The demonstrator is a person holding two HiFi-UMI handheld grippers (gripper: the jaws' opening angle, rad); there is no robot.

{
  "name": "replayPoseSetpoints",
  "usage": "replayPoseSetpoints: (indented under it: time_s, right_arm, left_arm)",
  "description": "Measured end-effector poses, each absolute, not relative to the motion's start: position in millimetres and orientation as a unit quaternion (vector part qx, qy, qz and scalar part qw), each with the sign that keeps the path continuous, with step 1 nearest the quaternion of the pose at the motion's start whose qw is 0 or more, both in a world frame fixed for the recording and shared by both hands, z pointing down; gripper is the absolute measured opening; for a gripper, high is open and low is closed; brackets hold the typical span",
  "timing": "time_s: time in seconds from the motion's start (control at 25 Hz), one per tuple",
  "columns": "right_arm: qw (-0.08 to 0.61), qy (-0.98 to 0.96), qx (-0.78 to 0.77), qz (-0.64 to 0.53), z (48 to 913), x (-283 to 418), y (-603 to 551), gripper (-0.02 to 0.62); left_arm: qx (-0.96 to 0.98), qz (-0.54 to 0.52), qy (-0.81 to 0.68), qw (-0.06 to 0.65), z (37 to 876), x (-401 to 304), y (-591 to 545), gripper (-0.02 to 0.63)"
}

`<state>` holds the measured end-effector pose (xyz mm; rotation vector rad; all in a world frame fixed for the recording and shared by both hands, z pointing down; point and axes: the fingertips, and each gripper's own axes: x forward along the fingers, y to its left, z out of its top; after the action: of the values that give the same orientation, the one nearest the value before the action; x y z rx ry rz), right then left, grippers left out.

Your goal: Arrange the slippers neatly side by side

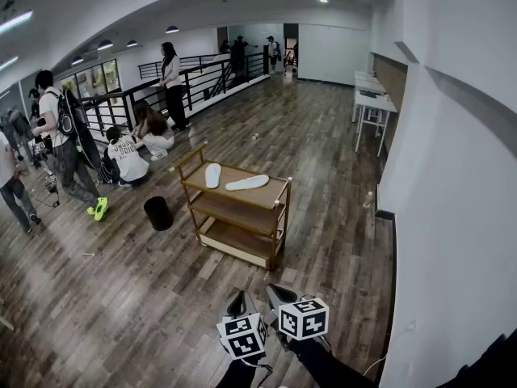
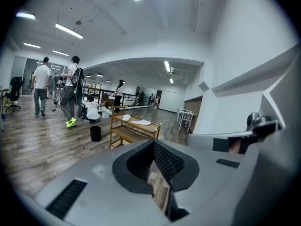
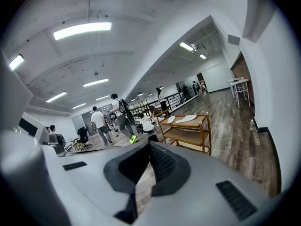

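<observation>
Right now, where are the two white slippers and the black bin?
Black bin (image 1: 159, 217): head view, its side wall.
Slipper nearer the bin (image 1: 212, 175): head view, its middle.
Other slipper (image 1: 247, 183): head view, its middle.

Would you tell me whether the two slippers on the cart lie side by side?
No: the left slipper points away, the right slipper lies angled across the cart.

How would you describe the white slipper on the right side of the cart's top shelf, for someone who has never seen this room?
Look for the wooden cart in the middle of the room, a black bin beside it. Two white slippers lie on its top shelf; this slipper is the right one in the head view. It lies across the shelf, while its neighbour points away.
</observation>
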<state>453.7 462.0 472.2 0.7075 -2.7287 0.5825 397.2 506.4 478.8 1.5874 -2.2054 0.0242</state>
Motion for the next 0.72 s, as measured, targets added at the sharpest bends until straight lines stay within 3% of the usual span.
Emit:
replayPoseSetpoints:
  time_s: [0.72]
  right_arm:
    - [0.114, -0.938, 0.252, 0.208, 471.7, 453.8, 460.1, -0.003]
  left_arm:
    - [0.568, 0.014, -0.795, 0.214, 486.1, 395.0, 510.0, -0.002]
